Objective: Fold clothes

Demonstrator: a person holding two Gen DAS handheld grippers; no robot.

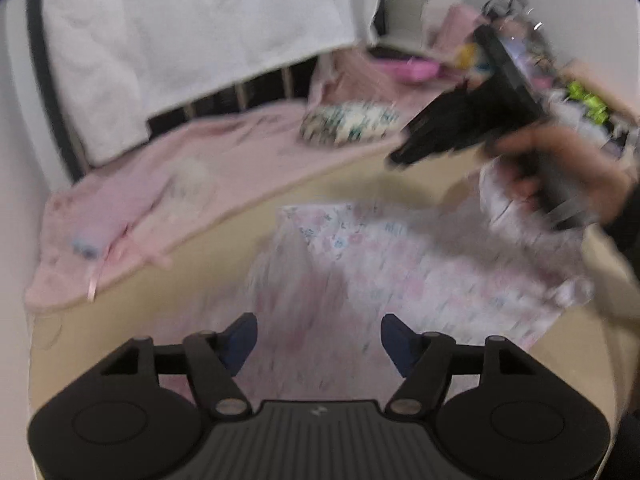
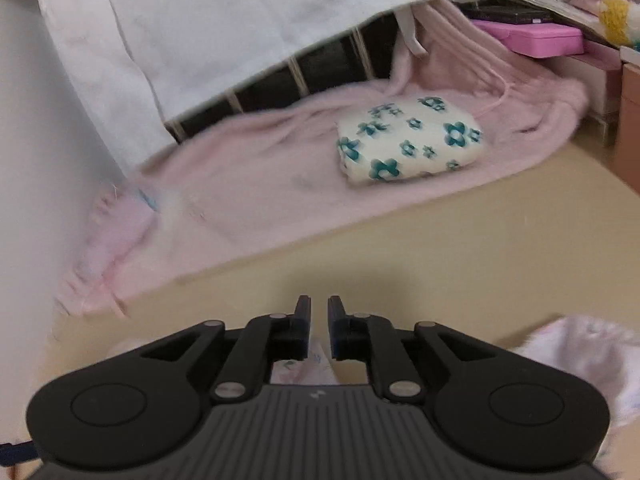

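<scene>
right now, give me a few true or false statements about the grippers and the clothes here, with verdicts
1. The left gripper is open above the pale floral garment. True.
2. The right gripper is wide open. False: its fingers are nearly together, with only a narrow gap and nothing visibly held.
3. The folded white bundle with teal flowers lies on the pink blanket. True.
4. The teal-flowered bundle lies directly on the beige table. False: the pink blanket is under it.
</scene>
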